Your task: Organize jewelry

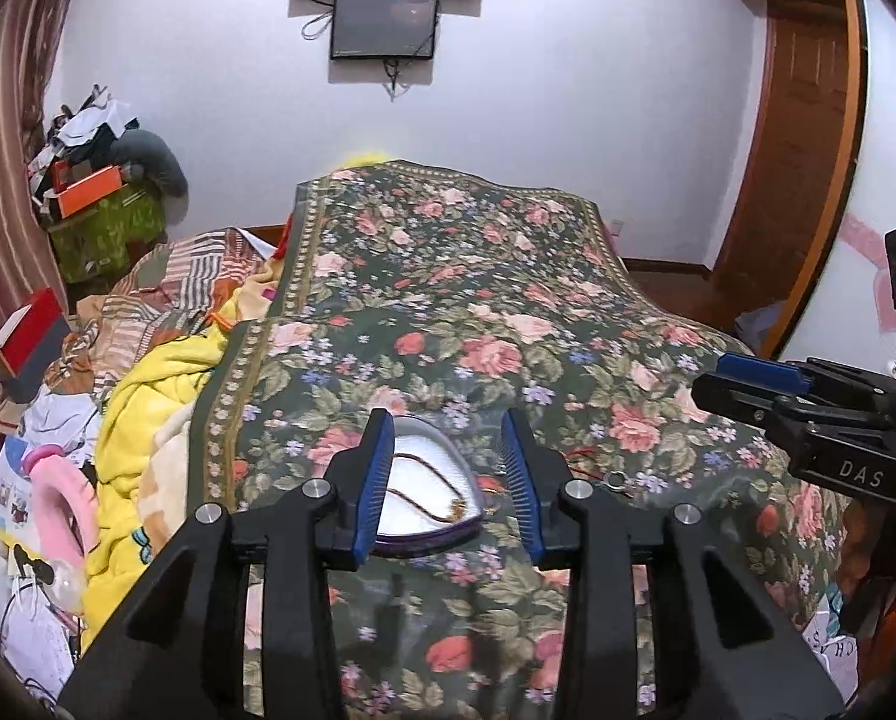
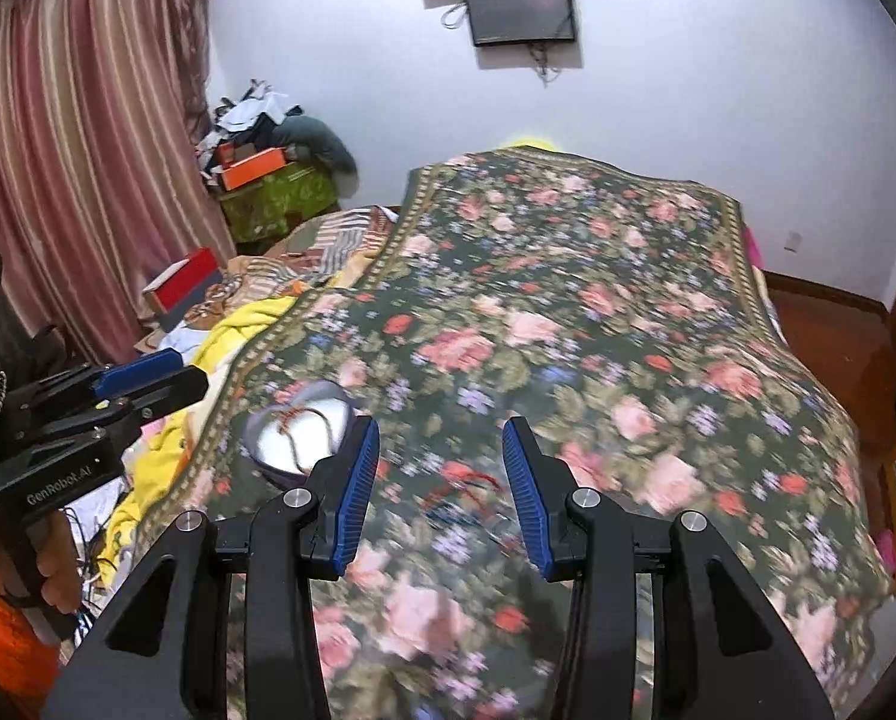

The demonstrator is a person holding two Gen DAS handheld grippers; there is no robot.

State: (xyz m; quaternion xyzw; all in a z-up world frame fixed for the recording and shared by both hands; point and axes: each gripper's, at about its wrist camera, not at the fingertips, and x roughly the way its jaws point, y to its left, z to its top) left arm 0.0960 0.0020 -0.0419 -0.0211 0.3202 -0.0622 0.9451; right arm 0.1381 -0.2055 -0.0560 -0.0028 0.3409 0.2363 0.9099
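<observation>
- Floral bedspread (image 1: 478,300) covers the bed; a striped curtain (image 2: 76,150) hangs at ten o'clock in the right wrist view.
- Left gripper (image 1: 448,480) is released, nothing between its blue pads.
- Just beyond it lies a white heart-shaped tray (image 1: 430,480) holding a brown cord necklace (image 1: 430,489).
- Right gripper (image 2: 442,492) is released and empty; the tray sits at its ten o'clock.

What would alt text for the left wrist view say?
A heart-shaped box holding a necklace lies on a floral bedspread, seen between the open, empty left tongs. The right tongs show at the right edge.
</observation>
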